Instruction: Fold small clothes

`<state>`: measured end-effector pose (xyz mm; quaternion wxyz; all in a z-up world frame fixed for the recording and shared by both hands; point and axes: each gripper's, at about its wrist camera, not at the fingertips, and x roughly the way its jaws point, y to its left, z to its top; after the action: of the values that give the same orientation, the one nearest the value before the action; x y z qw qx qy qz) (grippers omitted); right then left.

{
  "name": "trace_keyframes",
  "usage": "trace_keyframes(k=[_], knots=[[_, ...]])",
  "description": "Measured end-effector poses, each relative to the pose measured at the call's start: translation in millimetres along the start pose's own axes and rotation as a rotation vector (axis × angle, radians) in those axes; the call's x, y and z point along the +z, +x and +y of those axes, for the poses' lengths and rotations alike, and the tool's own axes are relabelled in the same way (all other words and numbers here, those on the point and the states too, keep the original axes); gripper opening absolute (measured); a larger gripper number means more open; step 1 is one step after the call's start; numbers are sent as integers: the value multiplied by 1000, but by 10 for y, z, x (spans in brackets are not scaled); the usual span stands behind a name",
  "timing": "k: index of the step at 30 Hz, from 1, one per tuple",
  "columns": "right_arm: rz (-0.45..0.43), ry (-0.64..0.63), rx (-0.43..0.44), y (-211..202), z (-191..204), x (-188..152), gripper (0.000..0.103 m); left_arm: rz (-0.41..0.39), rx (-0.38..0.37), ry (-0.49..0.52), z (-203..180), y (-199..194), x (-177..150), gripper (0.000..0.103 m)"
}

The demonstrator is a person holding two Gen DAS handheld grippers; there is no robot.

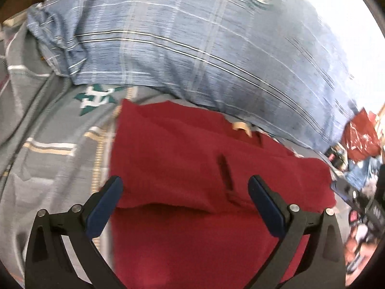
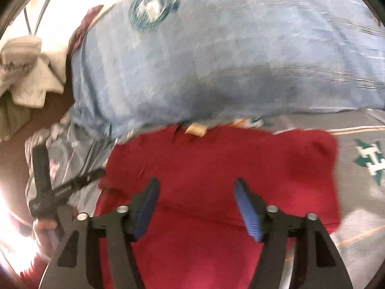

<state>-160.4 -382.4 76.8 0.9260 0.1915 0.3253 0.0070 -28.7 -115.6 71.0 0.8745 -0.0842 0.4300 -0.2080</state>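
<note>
A dark red garment (image 1: pixel 182 159) lies spread on a grey patterned bedsheet (image 1: pixel 48 125), with a fold across its near part and a tan label (image 1: pixel 241 127) at its far edge. My left gripper (image 1: pixel 185 187) is open and empty just above the garment's near fold. In the right wrist view the same red garment (image 2: pixel 216 163) fills the middle, with the tan label (image 2: pixel 196 130) at its far edge. My right gripper (image 2: pixel 196 187) is open and empty over it. The left gripper (image 2: pixel 60 187) shows at the left, held by a hand.
A big blue striped pillow (image 1: pixel 192 38) lies just behind the garment, also in the right wrist view (image 2: pixel 216 60). White and grey cloths (image 2: pixel 26 72) are heaped at the far left. Red and blue clutter (image 1: pixel 361 139) sits at the right. The sheet has a green and white logo (image 2: pixel 370 161).
</note>
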Motion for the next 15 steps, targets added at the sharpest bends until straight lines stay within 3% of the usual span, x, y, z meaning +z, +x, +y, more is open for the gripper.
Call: trace_keyframes(k=[4, 6, 7, 9, 11, 12, 15], knots=[[-7, 117, 0, 5, -279, 66, 70, 47, -21, 40, -231, 174, 39, 92], [-36, 119, -51, -44, -378, 93, 70, 75, -43, 49, -346, 295, 55, 84], [-48, 128, -83, -73, -428, 110, 71, 104, -50, 56, -415, 377, 56, 75], [-67, 174, -60, -134, -530, 148, 71, 158, -49, 86, -545, 525, 36, 61], [-85, 220, -31, -185, -624, 170, 71, 210, 21, 148, -692, 693, -18, 45], [-95, 240, -22, -205, -665, 181, 71, 186, 55, 188, -766, 700, -32, 44], [-112, 280, -29, -270, -794, 215, 71, 169, 87, 251, -907, 627, 4, 15]])
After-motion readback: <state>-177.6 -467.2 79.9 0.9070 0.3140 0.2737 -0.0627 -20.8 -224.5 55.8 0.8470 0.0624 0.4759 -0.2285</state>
